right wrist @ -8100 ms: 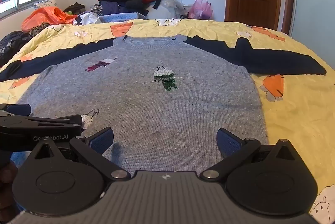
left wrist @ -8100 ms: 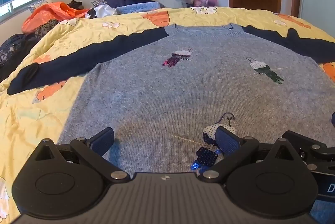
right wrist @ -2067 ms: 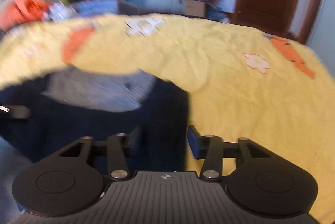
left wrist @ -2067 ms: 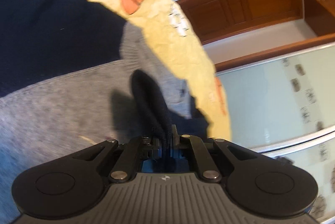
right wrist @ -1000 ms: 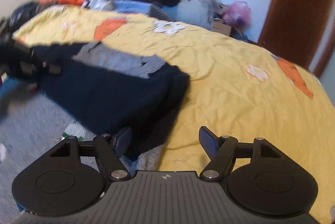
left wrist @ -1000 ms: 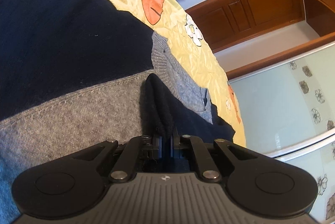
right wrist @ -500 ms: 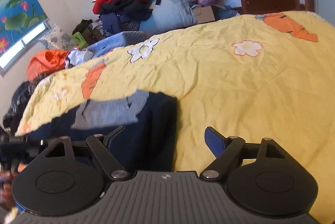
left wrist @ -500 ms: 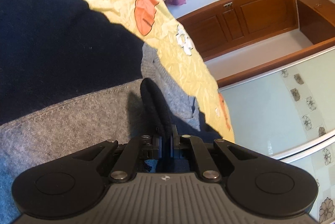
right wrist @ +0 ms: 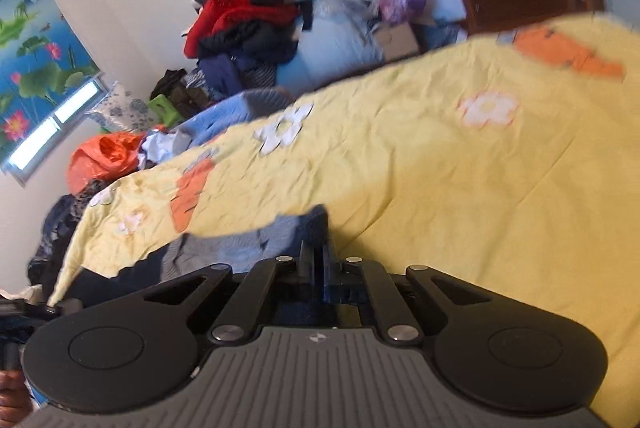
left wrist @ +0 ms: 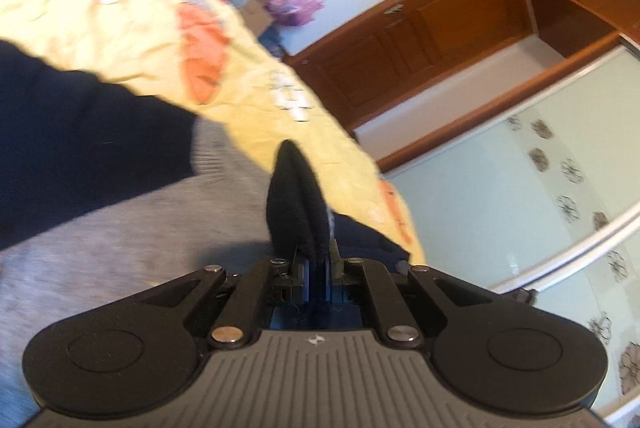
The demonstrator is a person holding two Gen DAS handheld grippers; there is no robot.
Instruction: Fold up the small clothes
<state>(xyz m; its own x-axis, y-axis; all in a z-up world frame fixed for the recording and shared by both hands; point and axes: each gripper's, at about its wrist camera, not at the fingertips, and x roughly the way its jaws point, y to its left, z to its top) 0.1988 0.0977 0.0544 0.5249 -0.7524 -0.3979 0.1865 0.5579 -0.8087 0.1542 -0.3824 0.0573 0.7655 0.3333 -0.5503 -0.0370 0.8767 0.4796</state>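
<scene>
A grey knit sweater (left wrist: 120,228) with navy sleeves lies on the yellow bedspread (left wrist: 120,28). My left gripper (left wrist: 318,260) is shut on a raised fold of the navy sleeve (left wrist: 292,204) and holds it over the grey body. The other navy sleeve (left wrist: 80,132) lies flat at the left. In the right wrist view my right gripper (right wrist: 316,256) is shut on the navy fabric at the sweater's shoulder (right wrist: 312,224), beside the grey collar (right wrist: 224,248).
A tall pile of clothes (right wrist: 256,8) stands past the bed's far edge, with an orange bag (right wrist: 104,156) to its left. A brown door (left wrist: 420,40) and a glass wardrobe front (left wrist: 520,168) lie beyond the bed. Bare yellow bedspread (right wrist: 480,188) fills the right.
My right gripper has closed from open onto the navy fabric at the shoulder and tilted. My left gripper still holds the sleeve fold and has shifted slightly.
</scene>
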